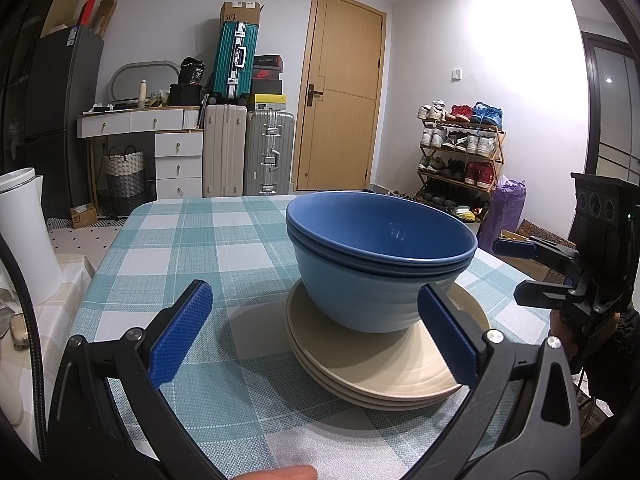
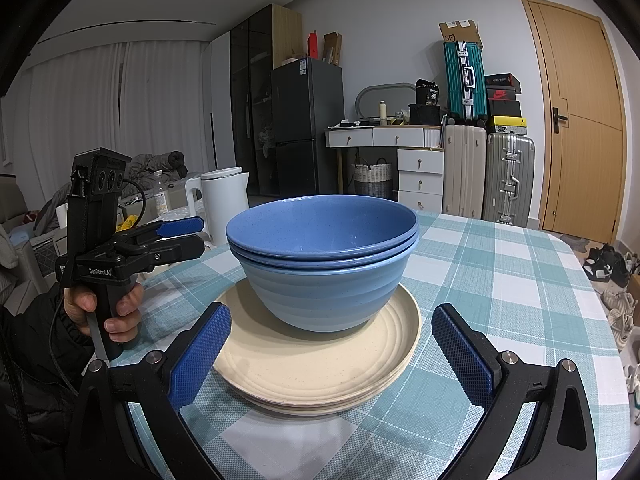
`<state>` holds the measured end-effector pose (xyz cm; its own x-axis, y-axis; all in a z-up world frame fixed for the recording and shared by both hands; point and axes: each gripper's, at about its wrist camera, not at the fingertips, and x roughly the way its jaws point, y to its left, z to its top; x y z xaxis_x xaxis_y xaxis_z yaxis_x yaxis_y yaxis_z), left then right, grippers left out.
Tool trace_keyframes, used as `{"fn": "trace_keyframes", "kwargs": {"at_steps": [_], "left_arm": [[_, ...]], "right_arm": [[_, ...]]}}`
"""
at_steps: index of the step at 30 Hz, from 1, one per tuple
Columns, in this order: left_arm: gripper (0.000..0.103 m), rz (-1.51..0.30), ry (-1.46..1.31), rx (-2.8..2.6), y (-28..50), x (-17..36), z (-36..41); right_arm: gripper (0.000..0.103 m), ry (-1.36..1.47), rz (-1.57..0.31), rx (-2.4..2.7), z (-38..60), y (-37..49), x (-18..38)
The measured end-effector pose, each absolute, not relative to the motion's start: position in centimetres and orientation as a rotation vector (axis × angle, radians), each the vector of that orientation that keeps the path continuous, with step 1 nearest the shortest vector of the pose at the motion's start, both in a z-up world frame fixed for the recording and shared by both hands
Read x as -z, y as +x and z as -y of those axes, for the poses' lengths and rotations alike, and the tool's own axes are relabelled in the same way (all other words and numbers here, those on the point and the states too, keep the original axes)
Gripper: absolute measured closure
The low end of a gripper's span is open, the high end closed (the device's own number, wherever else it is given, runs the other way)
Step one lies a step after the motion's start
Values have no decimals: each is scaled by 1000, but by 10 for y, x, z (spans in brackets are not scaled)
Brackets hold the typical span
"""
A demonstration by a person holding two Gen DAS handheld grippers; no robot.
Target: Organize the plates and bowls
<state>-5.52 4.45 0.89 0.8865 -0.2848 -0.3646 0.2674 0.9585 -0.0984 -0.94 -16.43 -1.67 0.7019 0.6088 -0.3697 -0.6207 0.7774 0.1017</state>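
Left wrist view: the bowls (image 1: 380, 264) (two blue ones nested, darker one on top) sit on a stack of cream plates (image 1: 384, 364) on the worktop (image 1: 180, 240) with its teal check cloth. The left tongs (image 1: 316, 336) are spread wide and holding nothing, right pad just beside the lower bowl and over the plates. The right tongs (image 1: 516, 272) show at the right edge, well clear of the stack. In the back there's a cardboard box (image 1: 240, 12) marked "SF" on top of a teal suitcase (image 1: 234, 64).

Right wrist view: same stack, bowls (image 2: 324, 256) on plates (image 2: 320, 360), dead centre. The right tongs (image 2: 332, 356) are wide apart with the plate edge between the pads, not gripping. The left tongs (image 2: 192, 236) sit off to the left, apart and empty, held in a hand (image 2: 104, 308); the body reads "GenRoboLAI", or close to it. A white kettle (image 2: 224, 204) stands behind.
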Motion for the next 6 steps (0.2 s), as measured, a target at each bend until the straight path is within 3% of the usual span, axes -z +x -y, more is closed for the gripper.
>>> {"fn": "trace_keyframes", "kwargs": {"at_steps": [6], "left_arm": [[0,-386,-46,287,-55,-9,-45]], "right_arm": [[1,-32,-400,-684,164,-9,17]]}}
